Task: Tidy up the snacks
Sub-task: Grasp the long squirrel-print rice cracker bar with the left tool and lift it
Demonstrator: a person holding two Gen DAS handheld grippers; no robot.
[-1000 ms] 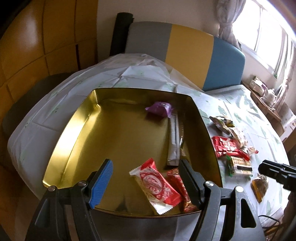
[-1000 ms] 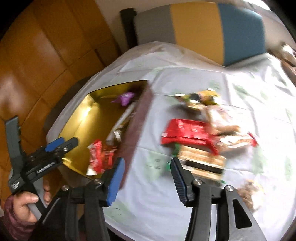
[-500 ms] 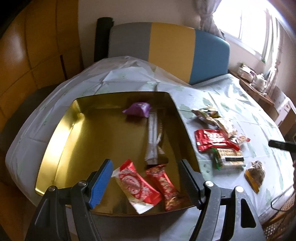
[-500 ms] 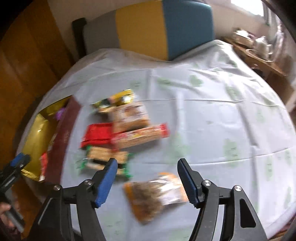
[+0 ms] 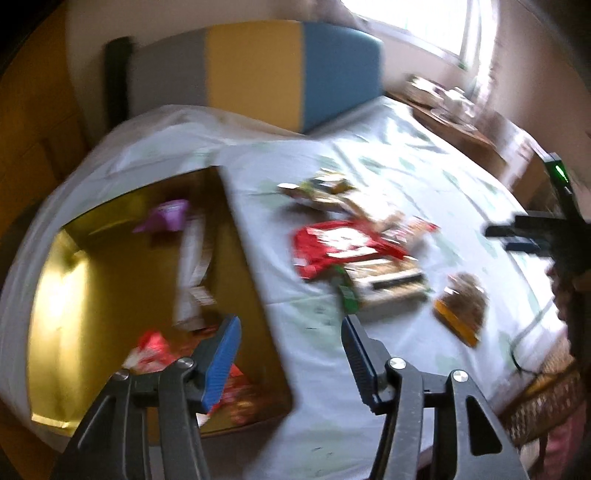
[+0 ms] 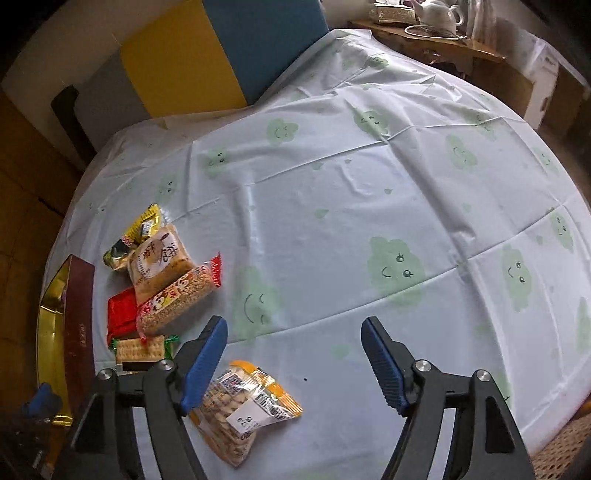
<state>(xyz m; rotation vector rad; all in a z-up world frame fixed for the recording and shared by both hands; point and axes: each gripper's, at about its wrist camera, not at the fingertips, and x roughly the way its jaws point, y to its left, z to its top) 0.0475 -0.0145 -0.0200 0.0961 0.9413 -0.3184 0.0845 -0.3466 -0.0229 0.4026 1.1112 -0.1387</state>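
Hovering over the table (image 6: 369, 206), the left gripper (image 5: 290, 332) is closing empty while the right gripper (image 6: 293, 334) opens empty beside a peanut packet (image 6: 243, 406).

Home dining room, table under cloud-print tablecloth (image 6: 369, 192), padded bench back (image 5: 258, 70), teapot (image 6: 437, 14) on sideboard, curtained window (image 5: 417, 26)

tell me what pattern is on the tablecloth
Pale blue-white tablecloth printed with green smiling cloud faces; it shows best in the right wrist view.
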